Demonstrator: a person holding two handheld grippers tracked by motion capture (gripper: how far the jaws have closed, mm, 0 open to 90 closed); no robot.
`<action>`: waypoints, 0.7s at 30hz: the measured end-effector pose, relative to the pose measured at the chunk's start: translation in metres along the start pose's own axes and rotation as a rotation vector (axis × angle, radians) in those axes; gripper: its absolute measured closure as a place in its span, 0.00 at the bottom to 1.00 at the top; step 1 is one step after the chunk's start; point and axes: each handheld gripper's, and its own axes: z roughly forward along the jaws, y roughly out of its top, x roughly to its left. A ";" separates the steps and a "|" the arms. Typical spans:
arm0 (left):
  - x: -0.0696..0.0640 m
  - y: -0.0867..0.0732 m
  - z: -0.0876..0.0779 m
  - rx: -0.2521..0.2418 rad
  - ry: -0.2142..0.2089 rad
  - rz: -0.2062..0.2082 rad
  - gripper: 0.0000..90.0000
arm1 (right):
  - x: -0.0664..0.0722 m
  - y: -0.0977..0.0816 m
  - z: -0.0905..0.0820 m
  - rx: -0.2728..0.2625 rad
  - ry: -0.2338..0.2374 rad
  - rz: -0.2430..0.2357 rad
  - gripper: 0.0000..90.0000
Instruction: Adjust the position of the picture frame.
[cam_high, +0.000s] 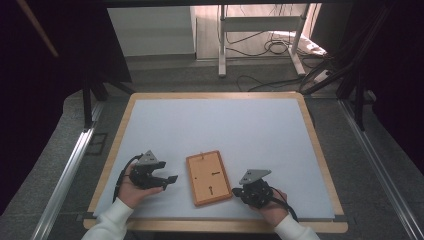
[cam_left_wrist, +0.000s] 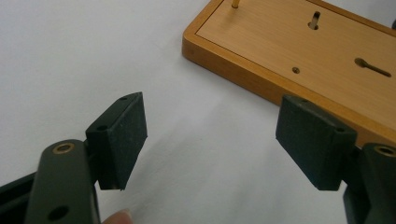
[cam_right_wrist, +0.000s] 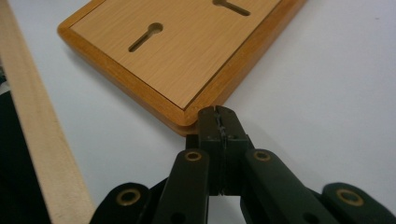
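A wooden picture frame (cam_high: 208, 178) lies back-up on the white table top, with keyhole slots in its panel. My left gripper (cam_high: 171, 180) rests to the frame's left, jaws wide open with nothing between them; in the left gripper view it (cam_left_wrist: 212, 140) faces the frame (cam_left_wrist: 299, 51), whose edge lies just beyond the right pad (cam_left_wrist: 315, 140). My right gripper (cam_high: 236, 191) sits at the frame's near right corner. In the right gripper view it (cam_right_wrist: 219, 122) is shut, its tips touching the corner of the frame (cam_right_wrist: 182, 46) with nothing held.
The table (cam_high: 220, 125) has a light wooden rim (cam_right_wrist: 42, 140) close to the frame's near side. Beyond the far edge stand a white metal stand (cam_high: 260, 35) and loose cables (cam_high: 280, 47) on the floor. Metal rails (cam_high: 65, 175) run along both sides.
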 end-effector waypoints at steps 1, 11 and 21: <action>0.000 0.000 0.000 0.003 0.000 0.003 0.28 | 0.000 0.000 0.000 0.000 0.000 0.000 1.00; 0.001 0.000 -0.001 -0.001 -0.002 0.004 0.28 | 0.025 0.003 0.011 0.014 0.033 -0.061 1.00; 0.001 0.001 -0.001 -0.002 -0.002 0.006 0.28 | 0.030 0.006 0.012 0.005 0.024 -0.075 1.00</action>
